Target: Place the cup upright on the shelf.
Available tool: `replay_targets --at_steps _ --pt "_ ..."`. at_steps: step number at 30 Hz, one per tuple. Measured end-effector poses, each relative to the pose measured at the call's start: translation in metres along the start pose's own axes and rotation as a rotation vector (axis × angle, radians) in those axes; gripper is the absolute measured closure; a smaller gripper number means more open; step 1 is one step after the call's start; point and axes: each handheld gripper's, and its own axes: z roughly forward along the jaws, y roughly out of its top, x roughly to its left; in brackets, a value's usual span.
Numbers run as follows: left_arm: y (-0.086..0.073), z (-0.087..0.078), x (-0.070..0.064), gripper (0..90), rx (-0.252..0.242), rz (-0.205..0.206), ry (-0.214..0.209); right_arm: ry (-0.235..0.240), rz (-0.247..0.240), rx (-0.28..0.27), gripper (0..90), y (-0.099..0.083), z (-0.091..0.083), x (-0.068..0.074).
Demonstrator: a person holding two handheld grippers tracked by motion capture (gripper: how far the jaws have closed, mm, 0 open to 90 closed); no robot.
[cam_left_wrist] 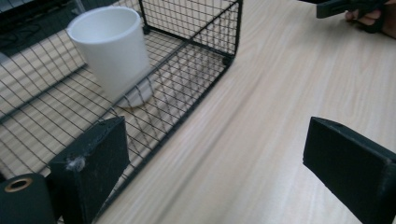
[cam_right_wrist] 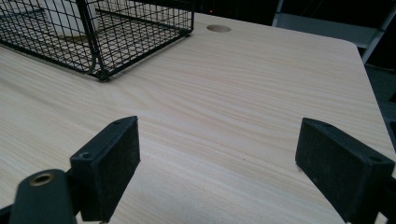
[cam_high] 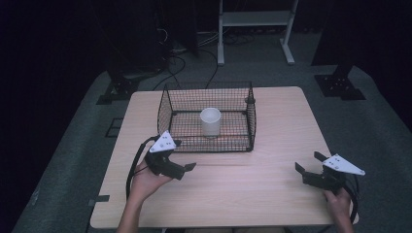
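Across a pale wooden tabletop [cam_high: 243, 189], set on grey carpet in a dark room, sits a black wire basket [cam_high: 167, 114], toward the far edge and a little left of centre. Upright on the basket's mesh floor, roughly in the middle and clear of all four walls, stands a white cup [cam_high: 210, 121], open end up and apparently empty. Nearer the person, the left gripper [cam_high: 186, 164] is held just beside the basket's near-left corner, its jaws wide apart and holding nothing; the left gripper view looks along them through the mesh toward the cup [cam_left_wrist: 114, 51], which suggests this hand is placed to go for the cup over the low wall. Well apart from the basket, near the tabletop's right front edge, the right gripper [cam_high: 308, 162] hovers low with its jaws likewise spread and empty; it seems to wait out of the way, perhaps ready to steady the basket. A small round hole [cam_right_wrist: 218, 28] marks the tabletop's far side.
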Motion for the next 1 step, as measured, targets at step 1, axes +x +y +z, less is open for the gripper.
replay_targets --at_steps 1 --pt "-0.0026 0.0002 -0.0014 6.3 -0.004 -0.004 0.002 0.001 -0.002 0.001 13.1 0.0001 0.0001 0.0001"
